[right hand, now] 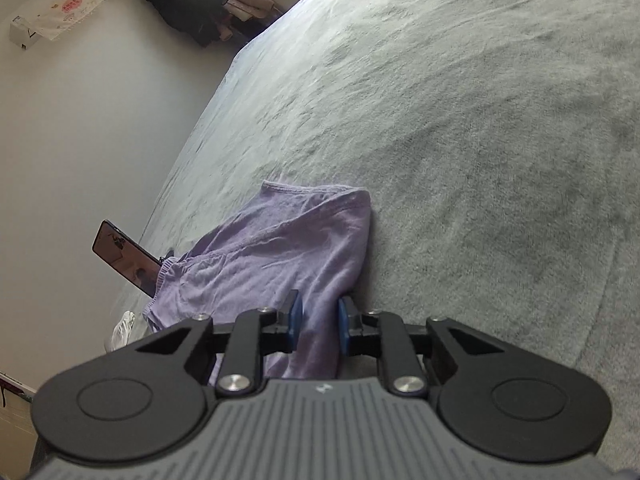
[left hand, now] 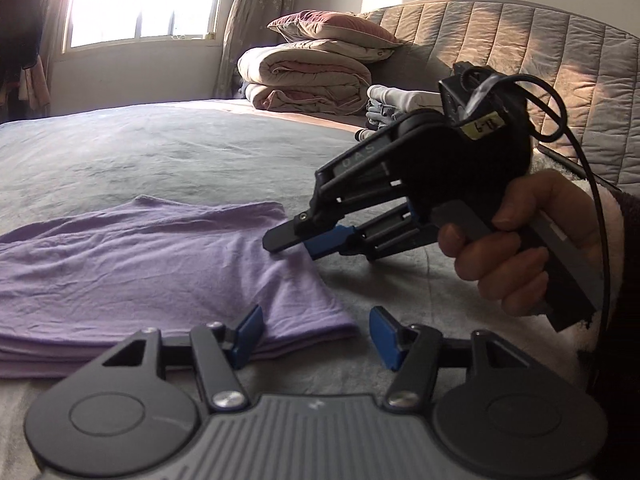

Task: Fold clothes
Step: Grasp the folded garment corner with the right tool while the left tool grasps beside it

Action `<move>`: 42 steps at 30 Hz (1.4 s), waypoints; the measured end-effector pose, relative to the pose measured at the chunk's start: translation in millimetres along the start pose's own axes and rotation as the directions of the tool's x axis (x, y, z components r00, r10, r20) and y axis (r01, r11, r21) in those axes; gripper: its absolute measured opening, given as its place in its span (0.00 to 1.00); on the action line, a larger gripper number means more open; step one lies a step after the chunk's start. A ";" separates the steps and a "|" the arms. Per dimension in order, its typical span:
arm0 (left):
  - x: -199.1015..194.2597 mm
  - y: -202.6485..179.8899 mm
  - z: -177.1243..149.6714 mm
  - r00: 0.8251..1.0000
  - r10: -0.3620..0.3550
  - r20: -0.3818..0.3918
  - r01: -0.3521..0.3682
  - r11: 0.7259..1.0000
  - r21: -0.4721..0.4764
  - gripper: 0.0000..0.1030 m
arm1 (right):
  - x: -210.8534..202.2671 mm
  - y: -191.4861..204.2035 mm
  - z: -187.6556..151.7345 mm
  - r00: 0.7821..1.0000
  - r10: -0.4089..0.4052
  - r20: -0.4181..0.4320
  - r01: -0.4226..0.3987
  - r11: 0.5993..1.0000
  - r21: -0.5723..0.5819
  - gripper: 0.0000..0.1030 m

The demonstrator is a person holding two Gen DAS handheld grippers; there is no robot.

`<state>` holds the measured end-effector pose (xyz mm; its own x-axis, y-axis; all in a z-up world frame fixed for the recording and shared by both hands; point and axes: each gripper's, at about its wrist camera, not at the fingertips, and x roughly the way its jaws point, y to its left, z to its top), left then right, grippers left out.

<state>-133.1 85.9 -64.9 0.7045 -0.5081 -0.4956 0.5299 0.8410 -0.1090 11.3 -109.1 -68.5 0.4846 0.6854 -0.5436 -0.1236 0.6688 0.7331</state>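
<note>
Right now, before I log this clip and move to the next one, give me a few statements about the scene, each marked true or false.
1. The purple garment lies on a grey bed cover. True.
2. The right tool has purple cloth pinched between its blue pads. True.
3. The left tool is clamped shut. False: its jaws stand open, and a corner of the garment reaches in between them unpinched.
4. The folded bedding is stacked on the floor. False: it sits on the bed, against the headboard.
</note>
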 end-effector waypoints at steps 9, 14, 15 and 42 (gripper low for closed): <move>0.9 -12.3 0.7 1.000 -0.001 0.004 0.001 0.997 0.080 0.60 | 18.3 -14.6 19.8 0.999 0.019 0.037 -0.024 0.992 0.127 0.05; -0.4 -4.1 7.6 1.000 -0.008 0.007 0.008 0.997 0.077 0.60 | 4.6 -12.8 5.7 0.997 0.054 -0.062 -0.043 0.986 0.163 0.18; -0.4 -3.2 9.2 1.000 -0.006 0.004 0.006 0.996 0.084 0.60 | 1.4 -13.0 2.6 0.994 0.065 -0.090 -0.048 0.983 0.178 0.19; 16.3 -20.2 20.0 0.978 0.210 -0.006 -0.205 0.964 0.168 0.04 | -12.0 -6.2 4.1 0.987 0.054 -0.150 -0.030 0.988 0.154 0.32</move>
<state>-122.8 56.9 -53.6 0.7969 -0.3194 -0.5128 0.4456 0.8839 0.1419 9.8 -122.7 -64.9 0.3414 0.7559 -0.5586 -0.0032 0.5952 0.8036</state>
